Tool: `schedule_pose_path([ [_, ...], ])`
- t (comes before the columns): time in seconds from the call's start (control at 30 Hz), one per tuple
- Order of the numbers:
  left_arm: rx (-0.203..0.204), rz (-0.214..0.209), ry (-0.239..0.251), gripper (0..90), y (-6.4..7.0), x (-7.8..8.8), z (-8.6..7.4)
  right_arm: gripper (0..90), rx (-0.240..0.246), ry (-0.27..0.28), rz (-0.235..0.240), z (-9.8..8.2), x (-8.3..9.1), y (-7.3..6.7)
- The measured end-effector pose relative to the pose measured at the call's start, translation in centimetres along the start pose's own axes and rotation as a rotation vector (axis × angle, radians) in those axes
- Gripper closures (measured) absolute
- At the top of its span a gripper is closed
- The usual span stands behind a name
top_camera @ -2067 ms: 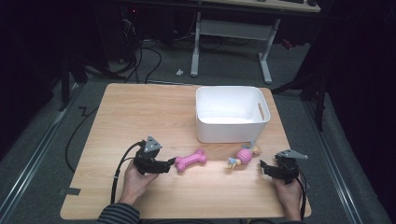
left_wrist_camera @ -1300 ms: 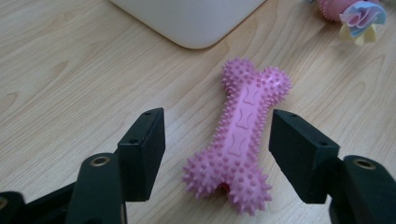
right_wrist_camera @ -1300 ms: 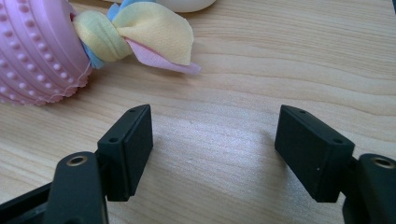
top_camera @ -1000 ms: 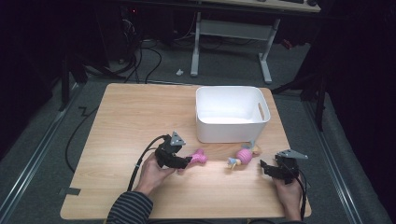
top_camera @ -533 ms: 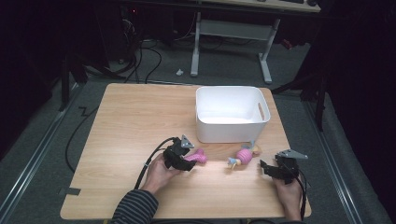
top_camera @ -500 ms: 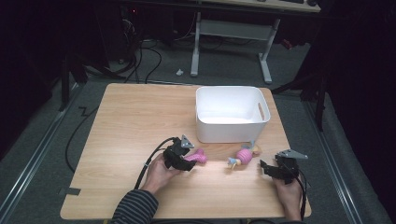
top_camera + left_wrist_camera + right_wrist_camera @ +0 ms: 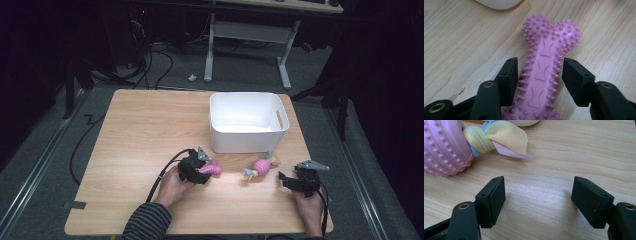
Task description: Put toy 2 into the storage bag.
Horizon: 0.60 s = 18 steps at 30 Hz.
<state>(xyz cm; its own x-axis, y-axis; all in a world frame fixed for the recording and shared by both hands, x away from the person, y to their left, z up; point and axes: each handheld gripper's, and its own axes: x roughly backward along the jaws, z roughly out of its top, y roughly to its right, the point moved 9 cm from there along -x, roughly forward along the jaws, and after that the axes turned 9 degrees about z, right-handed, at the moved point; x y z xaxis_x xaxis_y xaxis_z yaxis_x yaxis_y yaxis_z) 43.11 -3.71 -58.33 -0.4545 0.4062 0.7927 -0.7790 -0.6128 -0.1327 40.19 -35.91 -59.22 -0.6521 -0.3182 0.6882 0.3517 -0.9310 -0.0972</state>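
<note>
My left claw straddles the pink spiked bone toy, which lies flat on the tabletop. In the left gripper view the bone's long axis runs from 6 o'clock up toward 12, tilted slightly to 1, so the shaft passes lengthwise between my jaws and the knobbed end sticks out beyond them at 12. The jaws have just been closing around the shaft; the left one touches the spikes, the right one shows a thin gap, so I judge the grip not yet firm. In the high view this claw sits at 7 o'clock from the white bin, with the bone poking out toward 3. My right claw rests spread and empty on the wood, the pink ball with cloth tails at its 11 o'clock, apart from it. The left hand is plainly the one on the bone.
</note>
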Motion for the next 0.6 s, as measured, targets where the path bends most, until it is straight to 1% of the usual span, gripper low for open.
schedule_pose_path([
  [0.07, -0.006, 0.007, -0.003, 48.5, -0.04, -0.05, -0.03, 27.6, 0.0, 0.0, -0.001, 0.0, 0.0, 0.0],
  [0.2, -0.004, 0.003, -0.005, 50.2, -0.09, -0.06, -0.07, 27.5, 0.0, 0.0, -0.001, 0.0, 0.0, -0.01],
  [0.23, -0.011, 0.004, -0.005, 50.9, -0.06, -0.03, -0.08, 27.5, 0.0, -0.001, -0.001, 0.0, 0.0, -0.01],
  [0.43, -0.002, -0.016, -0.004, 55.2, -0.16, 0.05, -0.1, 27.5, 0.0, -0.001, -0.001, -0.01, -0.01, -0.02],
  [0.6, -0.006, -0.017, -0.007, 57.3, -0.09, 0.13, -0.14, 27.5, 0.006, -0.001, -0.001, 0.0, -0.02, -0.04],
])
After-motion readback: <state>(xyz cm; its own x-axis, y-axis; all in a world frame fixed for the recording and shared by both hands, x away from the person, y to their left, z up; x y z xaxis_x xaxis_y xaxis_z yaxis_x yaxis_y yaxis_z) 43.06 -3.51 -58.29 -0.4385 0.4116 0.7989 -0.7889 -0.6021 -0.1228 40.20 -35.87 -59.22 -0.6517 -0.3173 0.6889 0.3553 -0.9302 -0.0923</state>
